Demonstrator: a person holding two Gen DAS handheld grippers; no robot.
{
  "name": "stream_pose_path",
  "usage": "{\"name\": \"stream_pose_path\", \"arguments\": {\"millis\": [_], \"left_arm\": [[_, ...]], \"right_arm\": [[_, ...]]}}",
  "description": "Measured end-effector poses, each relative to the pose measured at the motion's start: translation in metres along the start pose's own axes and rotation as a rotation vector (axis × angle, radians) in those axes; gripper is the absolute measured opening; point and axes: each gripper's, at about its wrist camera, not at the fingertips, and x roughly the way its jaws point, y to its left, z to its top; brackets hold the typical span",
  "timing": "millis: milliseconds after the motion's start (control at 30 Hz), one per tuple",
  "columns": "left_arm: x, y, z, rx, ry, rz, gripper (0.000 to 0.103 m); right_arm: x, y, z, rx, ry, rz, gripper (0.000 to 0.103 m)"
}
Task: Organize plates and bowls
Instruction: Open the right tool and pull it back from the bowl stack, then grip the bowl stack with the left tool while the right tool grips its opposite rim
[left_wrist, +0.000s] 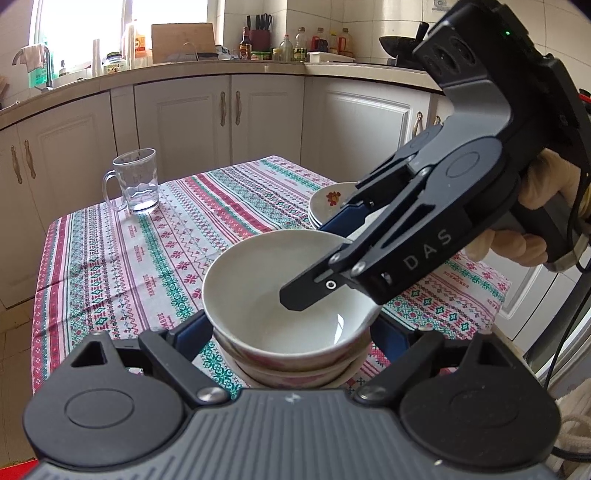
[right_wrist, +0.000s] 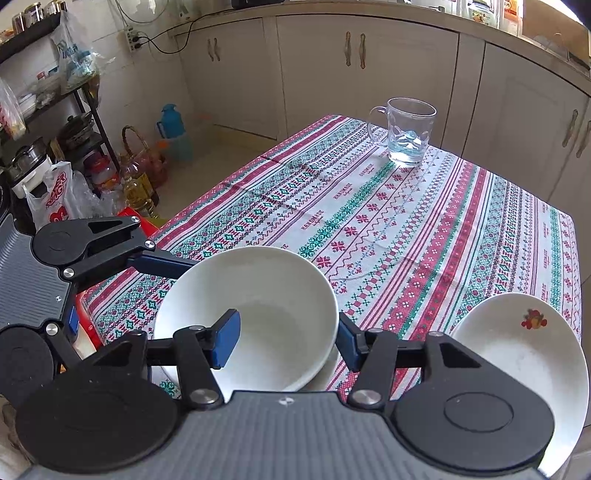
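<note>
Two grippers: both work on one stack of bowls at the near edge of the table.
Top bowl: white inside, seated in a second, pink-patterned bowl beneath it.
Right gripper: one blue pad inside the top bowl, the other outside its wall; fingers narrow. Whether the pads press the rim cannot be told.
Left gripper: fingers wide, flanking the stack on both sides; contact cannot be confirmed.
Plates: stacked just beside the bowls, fruit motif on the top one.
Glass mug: well apart, at the far corner.
Procedure: judged step is seating or releasing the top bowl. Keep it level and centred in the lower one, steady the stack from the left, then spread the right fingers fully before lifting clear of the rim.
Legible text: "DAS" on the right gripper body. Tablecloth lettering too small to read.
</note>
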Motion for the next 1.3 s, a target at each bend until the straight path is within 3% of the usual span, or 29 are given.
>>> {"name": "stream_pose_path", "arguments": {"millis": [133,300,767,1033,1300], "left_arm": [[0.002,0.0,0.0,0.0,0.01,-0.003,0.095],[-0.003,0.001,-0.003,0.017,0.002,-0.003,0.098],[-0.013,0.008,-0.024,0.114,0.061,-0.024,0.1],[0.009,0.016,-0.032,0.152,0.13,-0.03,0.1],[0.029,0.024,-0.031,0.201,0.171,-0.073,0.099]], "right_arm": [[0.0,0.001,-0.001,-0.004,-0.007,0.001,0.065],[-0.006,0.006,-0.004,-0.031,-0.05,-0.031,0.103],[-0.039,0.009,-0.045,-0.067,-0.139,-0.066,0.103],[-0.021,0.021,-0.078,-0.163,-0.066,-0.103,0.103],[0.011,0.016,-0.082,-0.192,-0.019,-0.091,0.103]]}}
